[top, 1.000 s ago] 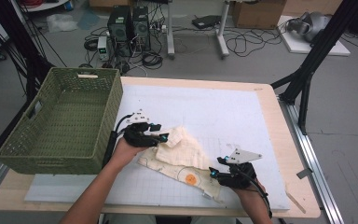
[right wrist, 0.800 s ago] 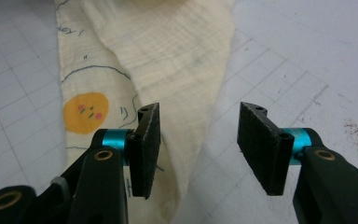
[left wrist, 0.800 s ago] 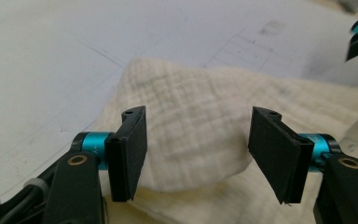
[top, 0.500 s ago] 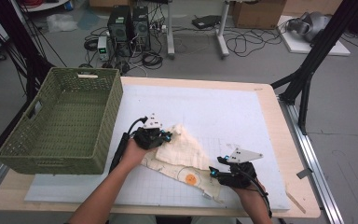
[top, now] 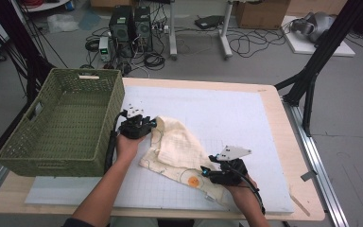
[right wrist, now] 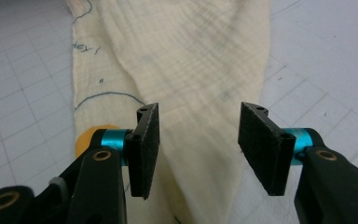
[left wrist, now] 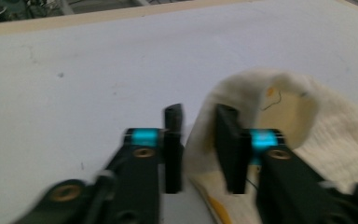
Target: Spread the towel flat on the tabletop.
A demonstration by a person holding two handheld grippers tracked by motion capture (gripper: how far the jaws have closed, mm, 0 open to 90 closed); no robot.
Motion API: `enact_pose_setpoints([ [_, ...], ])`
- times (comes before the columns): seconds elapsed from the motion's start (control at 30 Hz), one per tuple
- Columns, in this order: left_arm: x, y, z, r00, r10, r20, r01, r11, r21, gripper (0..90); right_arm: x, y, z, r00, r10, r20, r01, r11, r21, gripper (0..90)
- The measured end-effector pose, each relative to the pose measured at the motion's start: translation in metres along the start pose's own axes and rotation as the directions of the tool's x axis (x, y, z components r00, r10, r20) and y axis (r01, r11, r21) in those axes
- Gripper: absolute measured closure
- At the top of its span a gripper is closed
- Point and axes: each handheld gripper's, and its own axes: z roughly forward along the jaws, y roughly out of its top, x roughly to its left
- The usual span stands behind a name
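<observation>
The left gripper stood at the cloth's upper-left corner, about nine o'clock of the table's middle, and its jaws had just been opening again after a pinch: in the left gripper view they stood narrowly apart, with a raised fold of the cream cloth lying against and around the right-hand jaw, while the gap between the pads showed mostly bare mat. No pad pressed on the fabric, so I judged the corner let go. Compared with a second earlier, this hand had carried the corner a little way toward two o'clock, inward over the cloth, and the fold now stood humped there. The right gripper sat at about five o'clock, its jaws held moderately wide above the cloth's narrow lower end and not touching it; that gap looked the same as before, and the hand seemed much where it had been. The cloth lay spread on the white mat between the two grippers, with an orange mark near its five o'clock end. The green basket stood at nine o'clock on the table, beside the left hand. I judged a first fold laid and released, with the next grip due.
</observation>
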Motion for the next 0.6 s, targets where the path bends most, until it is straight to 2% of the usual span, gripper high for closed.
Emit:
enact_pose_setpoints([
  [0.13,-0.005,0.002,-0.005,0.9985,0.049,0.025,-0.049,0.9988,-0.008,50.1,0.003,0.004,0.003,0.9999,-0.017,-0.004,0.017,1.0,-0.016,48.3],
  [0.23,-0.011,0.003,-0.01,0.9946,0.096,0.041,-0.095,0.9953,-0.021,49.8,0.006,0.01,0.009,0.9993,-0.034,-0.017,0.033,0.999,-0.026,48.3],
  [0.3,-0.014,0.003,-0.013,0.9919,0.113,0.058,-0.112,0.9935,-0.022,49.8,0.009,0.014,0.015,0.9983,-0.049,-0.031,0.049,0.999,-0.024,48.3],
  [0.43,-0.017,0.001,-0.017,0.9902,0.117,0.076,-0.116,0.993,-0.024,49.9,0.017,0.026,0.032,0.9945,-0.088,-0.057,0.087,0.996,-0.017,48.9],
  [0.6,-0.012,-0.003,-0.02,0.9921,0.097,0.079,-0.096,0.9952,-0.017,49.8,0.033,0.038,0.06,0.9798,-0.161,-0.118,0.162,0.987,-0.005,54.2],
])
